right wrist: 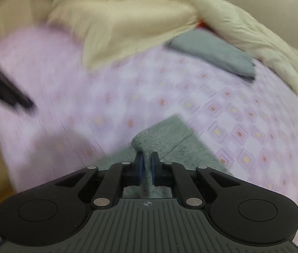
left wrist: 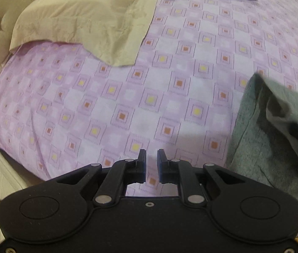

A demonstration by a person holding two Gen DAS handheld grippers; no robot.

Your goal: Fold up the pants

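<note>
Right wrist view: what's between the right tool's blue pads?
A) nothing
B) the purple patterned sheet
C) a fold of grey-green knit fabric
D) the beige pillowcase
C: the right tool is shut on a pinched ridge of the grey-green knit pants; the left tool holds nothing.

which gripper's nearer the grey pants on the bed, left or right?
Right. The right gripper is shut on a fold of the grey pants. The left gripper hangs over bare purple sheet, apart from the pants, nothing between its fingers.

Grey-green pants point(right wrist: 165, 141), lilac checked sheet point(left wrist: 127, 97)
</note>
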